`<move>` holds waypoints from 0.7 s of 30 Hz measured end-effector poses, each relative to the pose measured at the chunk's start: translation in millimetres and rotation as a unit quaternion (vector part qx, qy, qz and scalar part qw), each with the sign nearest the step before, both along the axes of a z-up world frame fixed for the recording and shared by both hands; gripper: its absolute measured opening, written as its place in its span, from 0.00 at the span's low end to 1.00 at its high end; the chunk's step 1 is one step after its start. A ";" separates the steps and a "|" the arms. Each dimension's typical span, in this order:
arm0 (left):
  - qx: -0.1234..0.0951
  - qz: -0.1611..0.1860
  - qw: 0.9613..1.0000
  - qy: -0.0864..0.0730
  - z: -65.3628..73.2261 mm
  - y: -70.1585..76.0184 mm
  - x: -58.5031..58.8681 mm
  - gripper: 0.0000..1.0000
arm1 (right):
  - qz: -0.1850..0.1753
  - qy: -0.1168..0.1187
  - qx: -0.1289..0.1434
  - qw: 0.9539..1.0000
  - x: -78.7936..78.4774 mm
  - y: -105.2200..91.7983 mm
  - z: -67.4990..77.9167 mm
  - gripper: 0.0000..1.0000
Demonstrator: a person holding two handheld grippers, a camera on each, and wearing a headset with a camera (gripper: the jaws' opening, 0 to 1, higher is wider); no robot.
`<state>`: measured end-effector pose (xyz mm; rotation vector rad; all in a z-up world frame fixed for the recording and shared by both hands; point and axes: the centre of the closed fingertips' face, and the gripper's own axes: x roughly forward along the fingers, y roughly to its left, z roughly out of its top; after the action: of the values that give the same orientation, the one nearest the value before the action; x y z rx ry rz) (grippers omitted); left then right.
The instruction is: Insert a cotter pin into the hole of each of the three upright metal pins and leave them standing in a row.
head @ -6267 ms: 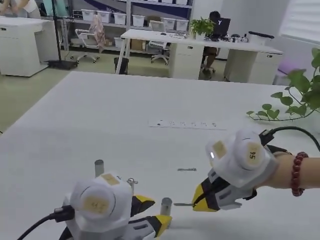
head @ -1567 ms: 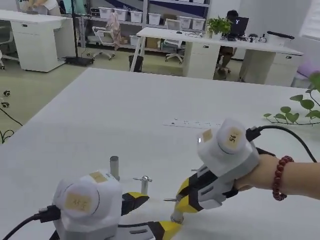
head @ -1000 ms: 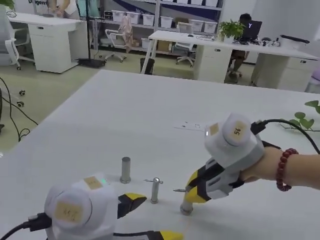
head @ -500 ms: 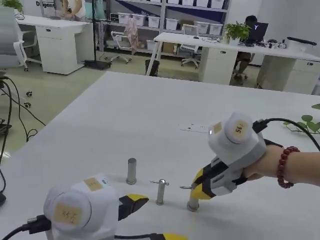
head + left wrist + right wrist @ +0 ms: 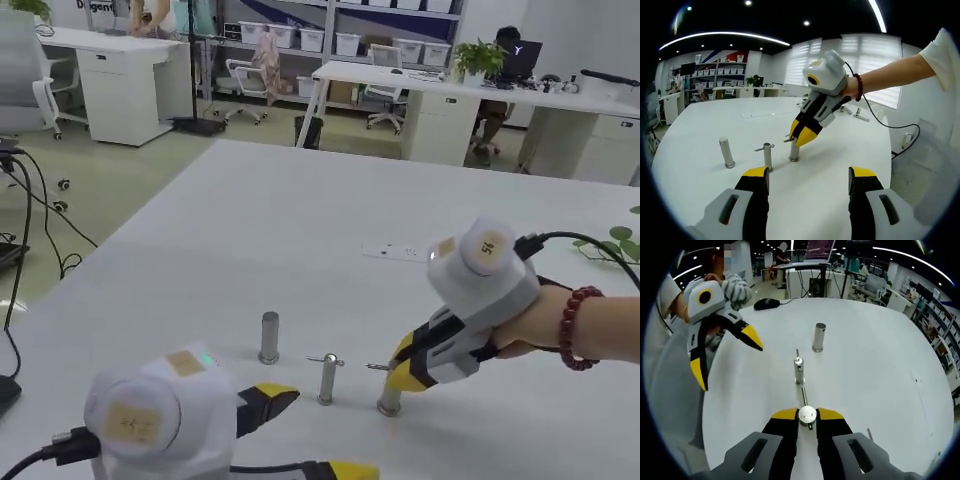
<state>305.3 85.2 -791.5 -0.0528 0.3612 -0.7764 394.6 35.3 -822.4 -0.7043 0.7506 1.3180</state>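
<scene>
On the white table (image 5: 300, 200) I saw the three metal pins standing in a row low in the head view. The left pin (image 5: 269, 337) was bare, and the middle pin (image 5: 328, 380) carried a seated cotter pin (image 5: 325, 359) crosswise through its top. The right pin (image 5: 390, 402) was half hidden under my right gripper (image 5: 405, 376). That claw was pinched on the held cotter pin (image 5: 377, 367), whose thin tip stuck out toward the middle pin at the right pin's top. In the right gripper view the round pin top sat between the near-closed yellow jaws. It covered the spot where the wire met the hole, so I could not tell how far the wire was through. My left gripper (image 5: 315, 432) hovered at the bottom left of the head view, jaws spread wide and holding nothing. Its bulky white body blocked the table edge there. From the left gripper view the open jaws framed the row, with the right gripper leaning in from the upper right. A bead bracelet (image 5: 572, 325) ringed the wrist behind the right gripper. A flat power strip (image 5: 405, 250) lay on the table beyond the pins, well apart from them. Desks, chairs and a potted plant (image 5: 480, 55) lined the top of the head view. Loose cables (image 5: 25, 215) trailed over the floor at the left edge.
</scene>
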 end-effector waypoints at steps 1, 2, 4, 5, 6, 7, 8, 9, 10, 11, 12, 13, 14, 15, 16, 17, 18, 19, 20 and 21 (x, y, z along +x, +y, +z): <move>0.001 0.000 1.000 0.000 0.1 0.2 -0.2 0.64 | -0.005 0.004 0.002 1.000 0.4 -0.5 -0.1 0.14; 0.001 0.000 1.000 -0.001 0.2 0.2 -0.2 0.64 | -0.006 0.006 0.006 1.000 0.0 -0.3 0.2 0.14; 0.001 0.001 1.000 0.000 0.0 0.7 -0.3 0.64 | -0.006 0.005 0.009 1.000 -0.4 0.5 0.2 0.14; 0.002 0.001 1.000 0.000 -0.1 0.8 -0.7 0.64 | -0.009 0.007 0.010 1.000 -0.5 0.7 0.3 0.14; 0.002 0.000 1.000 0.000 -0.3 0.9 -0.8 0.64 | -0.011 0.009 0.010 1.000 -1.0 0.8 0.3 0.15; 0.003 0.001 1.000 0.000 -0.1 1.3 -0.9 0.64 | -0.013 0.010 0.010 1.000 -1.2 0.9 0.2 0.15; 0.002 0.001 1.000 -0.001 0.3 1.3 -1.0 0.64 | -0.015 0.011 0.011 1.000 -1.3 1.0 0.0 0.15; 0.002 0.002 1.000 -0.001 0.6 1.5 -1.1 0.64 | -0.014 0.010 0.011 1.000 -1.7 0.8 -0.5 0.16; 0.002 0.002 1.000 -0.001 0.8 1.7 -1.1 0.65 | -0.014 0.011 0.014 1.000 -3.1 1.1 -1.1 0.18; 0.002 0.002 1.000 -0.001 1.2 1.8 -1.3 0.65 | -0.015 0.012 0.016 1.000 -3.9 1.5 -1.0 0.19; 0.001 0.003 1.000 -0.001 1.9 2.3 -1.3 0.65 | -0.018 0.015 0.021 1.000 -4.6 2.4 -0.8 0.21; 0.000 0.004 1.000 -0.001 2.4 2.6 -1.6 0.66 | -0.020 0.017 0.024 0.999 -5.2 3.1 -0.2 0.23; -0.001 0.005 1.000 -0.002 3.6 3.3 -1.7 0.66 | -0.025 0.020 0.030 0.999 -5.8 4.7 1.3 0.24; -0.002 0.006 1.000 -0.003 4.6 3.9 -1.9 0.67 | -0.031 0.026 0.039 0.998 -6.9 7.8 4.8 0.26; -0.003 0.008 1.000 -0.003 5.5 5.2 -1.9 0.67 | -0.036 0.029 0.049 0.998 -6.8 11.3 8.7 0.27; -0.003 0.010 1.000 -0.004 5.8 6.4 -2.1 0.68 | -0.042 0.029 0.059 0.997 -5.8 14.7 12.5 0.28; -0.003 0.011 1.000 -0.004 6.0 7.2 -2.4 0.69 | -0.045 0.030 0.067 0.996 -5.7 18.3 16.1 0.29; -0.002 0.013 1.000 -0.003 6.2 8.6 -3.5 0.69 | -0.051 0.031 0.083 0.995 -4.7 24.6 21.7 0.30; -0.001 0.013 1.000 -0.001 5.0 9.9 -4.3 0.69 | -0.058 0.034 0.093 0.993 -3.9 28.9 25.0 0.31; 0.001 0.014 1.000 0.001 3.9 11.1 -5.0 0.70 | -0.060 0.036 0.100 0.993 -3.6 33.8 28.6 0.32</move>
<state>300.3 96.3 -787.6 -0.0557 0.3625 -0.7490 391.0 69.0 -793.8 -0.4473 0.6966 1.2931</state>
